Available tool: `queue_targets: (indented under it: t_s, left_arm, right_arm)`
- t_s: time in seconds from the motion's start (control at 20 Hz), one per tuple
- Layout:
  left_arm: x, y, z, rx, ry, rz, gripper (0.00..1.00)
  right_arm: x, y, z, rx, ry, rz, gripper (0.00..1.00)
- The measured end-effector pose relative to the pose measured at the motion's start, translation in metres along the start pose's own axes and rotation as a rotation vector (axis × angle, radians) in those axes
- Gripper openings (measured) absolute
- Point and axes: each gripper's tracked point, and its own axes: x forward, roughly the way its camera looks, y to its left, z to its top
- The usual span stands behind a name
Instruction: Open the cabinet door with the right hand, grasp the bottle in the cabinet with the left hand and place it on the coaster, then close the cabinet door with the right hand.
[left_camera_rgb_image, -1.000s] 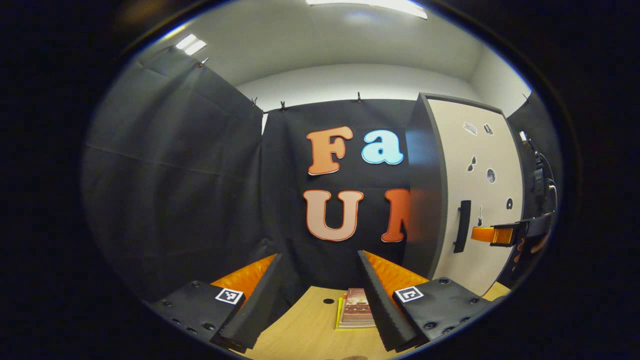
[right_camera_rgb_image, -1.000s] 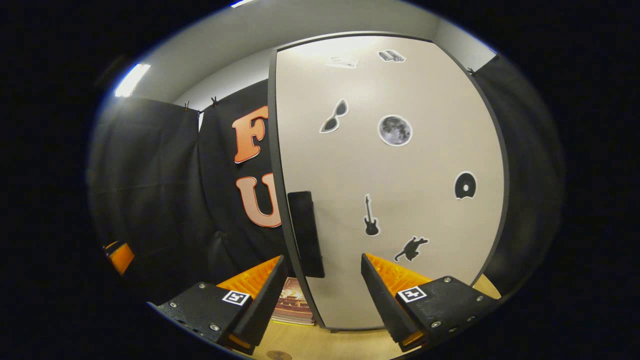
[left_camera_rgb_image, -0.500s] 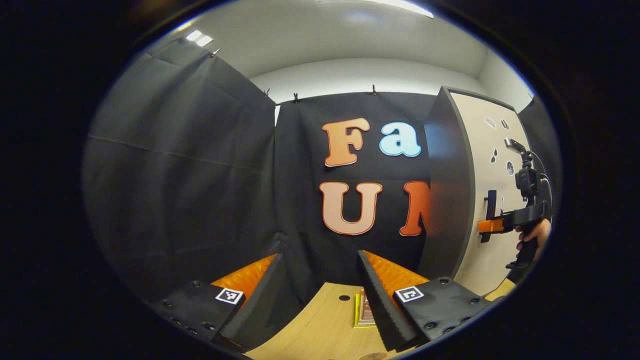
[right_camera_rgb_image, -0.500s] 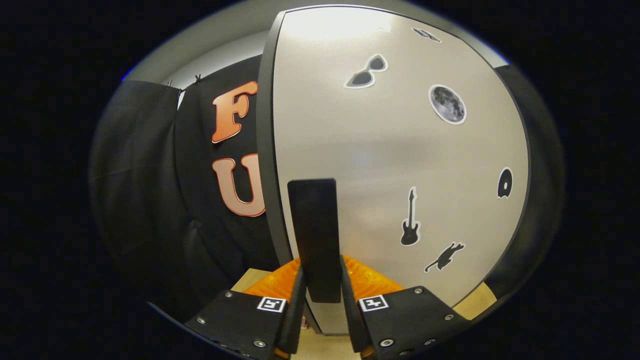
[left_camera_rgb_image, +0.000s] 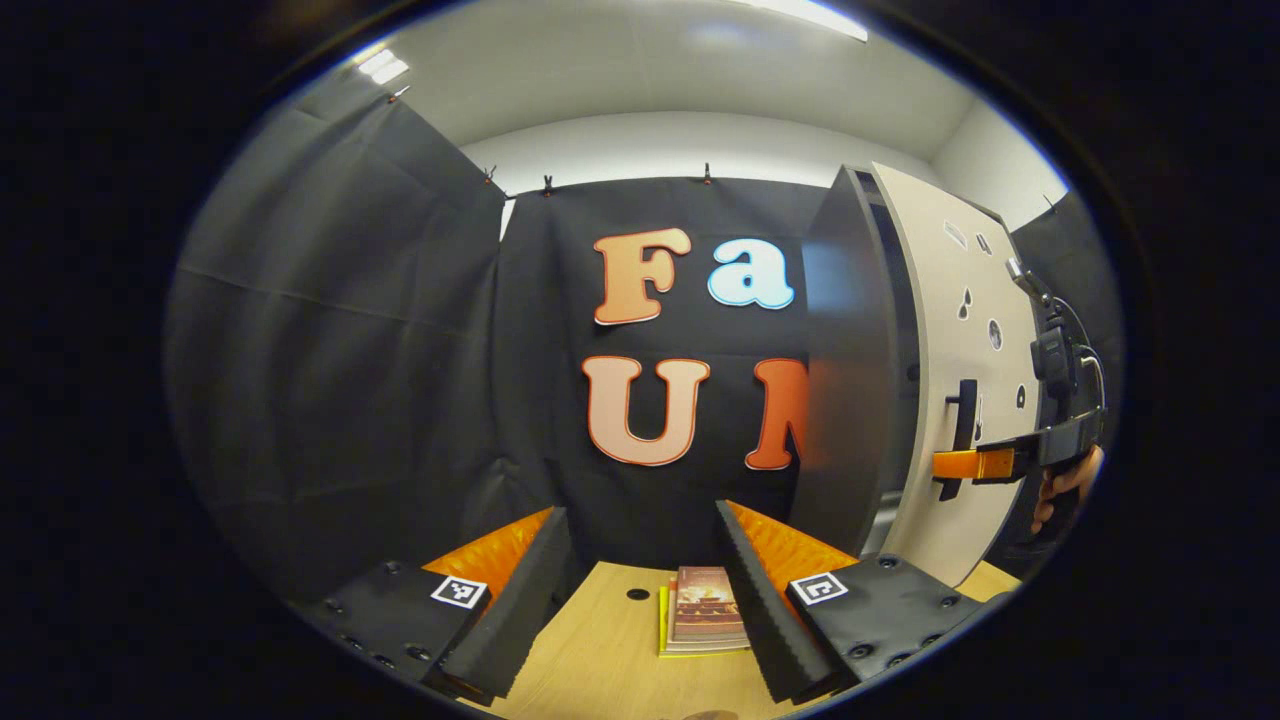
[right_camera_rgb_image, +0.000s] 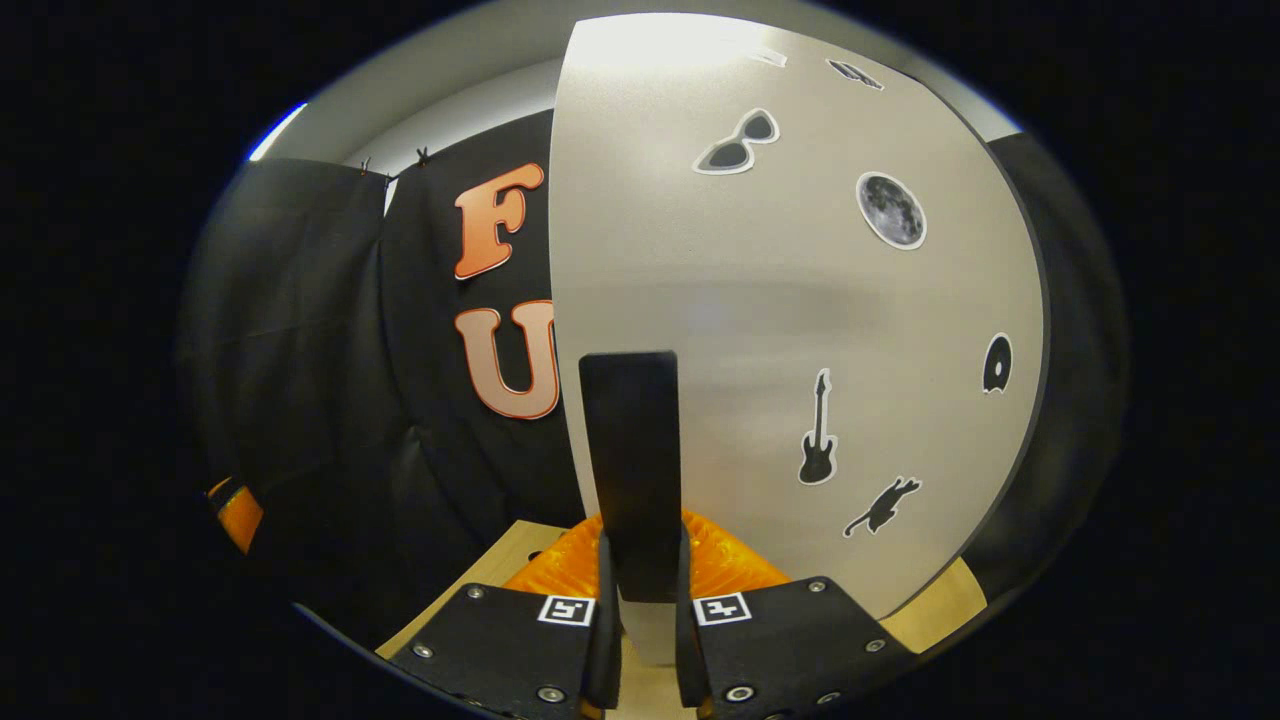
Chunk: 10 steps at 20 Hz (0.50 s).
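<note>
The cabinet (left_camera_rgb_image: 840, 400) stands on the right, with a dark side panel and a beige door (left_camera_rgb_image: 950, 330) covered in small stickers. The door stands slightly ajar, and a dark gap shows along its left edge. My right gripper (right_camera_rgb_image: 645, 590) is shut on the lower part of the door's black vertical handle (right_camera_rgb_image: 632, 450). In the left gripper view the right gripper (left_camera_rgb_image: 975, 464) sits at the handle (left_camera_rgb_image: 962, 425), held by a hand (left_camera_rgb_image: 1065, 490). My left gripper (left_camera_rgb_image: 640, 590) is open over the wooden table with nothing between its fingers. The cabinet's inside is hidden.
A stack of books (left_camera_rgb_image: 705, 620) lies on the wooden table (left_camera_rgb_image: 600, 660) ahead of the left gripper, beside a small hole (left_camera_rgb_image: 637, 594). Black cloth walls close off the back and left. The left gripper (right_camera_rgb_image: 238, 515) shows at the far left of the right gripper view.
My right gripper went from open in front of the door to shut on the handle. The door has since swung a little out from the cabinet. The left gripper only shifted its aim slightly.
</note>
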Motion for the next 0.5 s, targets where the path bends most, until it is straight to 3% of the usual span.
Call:
queue_targets:
  t_s: [0.5]
  left_arm:
    - [-0.014,-0.127,0.012,-0.009,-0.002,-0.126,0.93]
  right_arm:
    - [-0.036,-0.003,0.001,0.0,-0.012,0.199,0.22]
